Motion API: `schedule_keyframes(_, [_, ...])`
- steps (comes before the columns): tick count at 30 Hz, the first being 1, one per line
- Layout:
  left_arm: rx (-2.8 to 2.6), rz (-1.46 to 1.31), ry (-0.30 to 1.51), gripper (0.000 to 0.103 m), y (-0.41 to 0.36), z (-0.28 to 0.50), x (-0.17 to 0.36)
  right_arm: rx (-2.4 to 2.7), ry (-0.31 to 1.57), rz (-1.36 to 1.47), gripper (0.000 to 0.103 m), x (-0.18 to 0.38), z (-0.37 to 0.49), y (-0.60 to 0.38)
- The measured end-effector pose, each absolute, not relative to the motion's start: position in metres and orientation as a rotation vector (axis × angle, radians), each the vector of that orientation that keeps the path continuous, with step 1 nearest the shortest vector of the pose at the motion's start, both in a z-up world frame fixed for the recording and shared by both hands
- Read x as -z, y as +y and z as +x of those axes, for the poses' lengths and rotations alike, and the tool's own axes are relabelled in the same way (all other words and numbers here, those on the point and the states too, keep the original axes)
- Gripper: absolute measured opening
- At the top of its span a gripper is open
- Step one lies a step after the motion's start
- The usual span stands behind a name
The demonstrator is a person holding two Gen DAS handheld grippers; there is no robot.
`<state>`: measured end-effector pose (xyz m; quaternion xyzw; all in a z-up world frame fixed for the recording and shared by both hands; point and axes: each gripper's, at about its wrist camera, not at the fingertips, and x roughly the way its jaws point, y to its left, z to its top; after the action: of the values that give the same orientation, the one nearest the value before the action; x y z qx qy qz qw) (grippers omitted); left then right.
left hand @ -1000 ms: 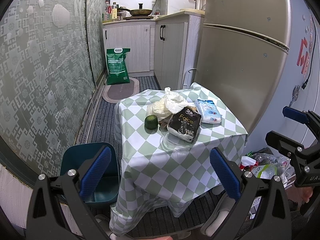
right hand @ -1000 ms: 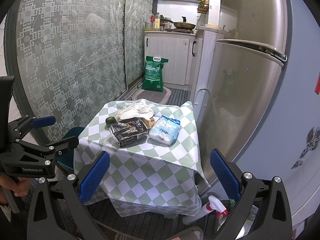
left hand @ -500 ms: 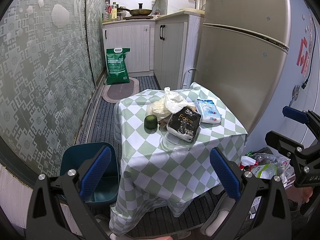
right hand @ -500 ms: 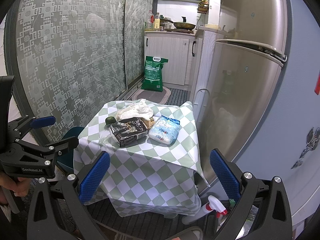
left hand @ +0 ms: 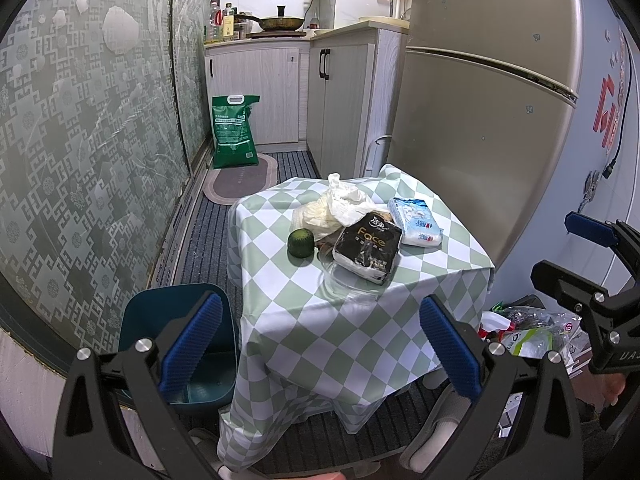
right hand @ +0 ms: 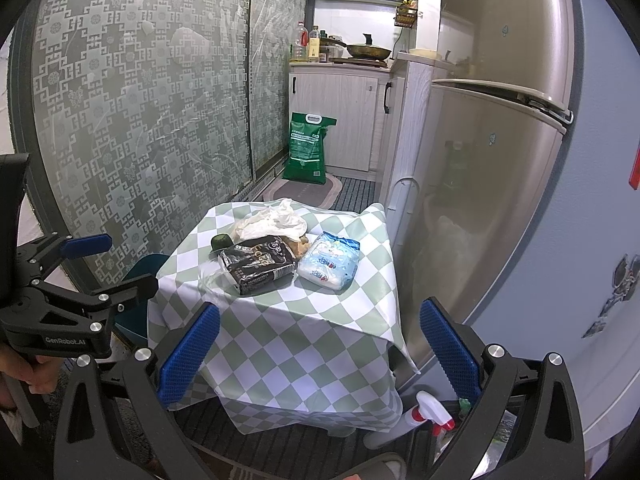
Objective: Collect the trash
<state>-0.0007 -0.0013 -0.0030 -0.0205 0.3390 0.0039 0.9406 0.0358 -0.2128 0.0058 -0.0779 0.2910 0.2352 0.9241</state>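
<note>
— Anything shifted?
— Nothing. Left gripper [left hand: 320, 340] and right gripper [right hand: 320, 344] stay spread wide, empty (short of the table [left hand: 360, 320]). Crumpled plastic bag [left hand: 336, 210] still lies there.

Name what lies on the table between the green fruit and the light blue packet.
In both views, the black tissue pack lies between the green fruit and the light blue packet.

1. We saw a glossy checked tablecloth [left hand: 352, 312] at centre frame, smooth like oilcloth.
2. The black tissue pack [left hand: 368, 246] and the white-blue pack [left hand: 416, 226] had shiny plastic wrap.
3. The fridge [left hand: 480, 120], upper right, looked like brushed metal.
4. The gripper pads [left hand: 192, 340], lower left, were ribbed blue.
5. The bin [left hand: 148, 320] was matt teal plastic.
</note>
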Motion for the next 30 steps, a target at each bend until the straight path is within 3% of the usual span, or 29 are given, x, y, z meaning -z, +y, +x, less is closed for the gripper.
schedule_keyframes(30, [0.05, -0.004, 0.75, 0.099, 0.009, 0.018, 0.002, -0.547, 0.648, -0.131, 0.1, -0.014, 0.053, -0.199])
